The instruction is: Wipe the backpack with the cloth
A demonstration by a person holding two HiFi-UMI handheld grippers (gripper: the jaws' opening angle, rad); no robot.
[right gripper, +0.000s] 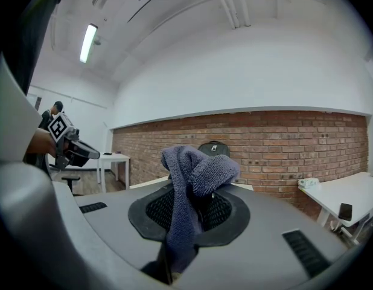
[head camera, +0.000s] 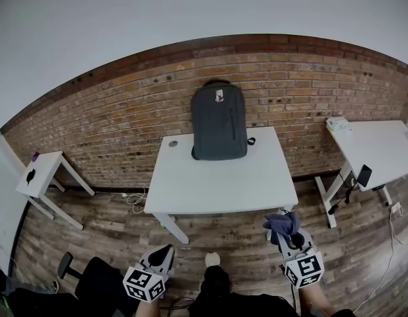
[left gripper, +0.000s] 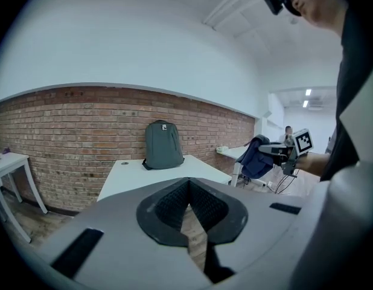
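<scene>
A dark grey backpack [head camera: 219, 121] stands upright against the brick wall at the back of a white table [head camera: 217, 183]; it also shows in the left gripper view as the backpack [left gripper: 162, 145] and peeks behind the cloth in the right gripper view [right gripper: 214, 147]. My right gripper [head camera: 287, 232] is shut on a dark blue cloth [head camera: 280, 224], held short of the table's front right corner. The cloth [right gripper: 189, 193] bunches out between the jaws. My left gripper [head camera: 162, 255] is shut and holds nothing, low at the front left, well away from the table.
A second white table [head camera: 382, 150] stands to the right with a white box [head camera: 337, 124] and a dark phone [head camera: 364, 175]. A small white side table [head camera: 40, 174] is at the left. A black chair [head camera: 92, 286] is near my left side. Cables [head camera: 135, 200] lie on the wooden floor.
</scene>
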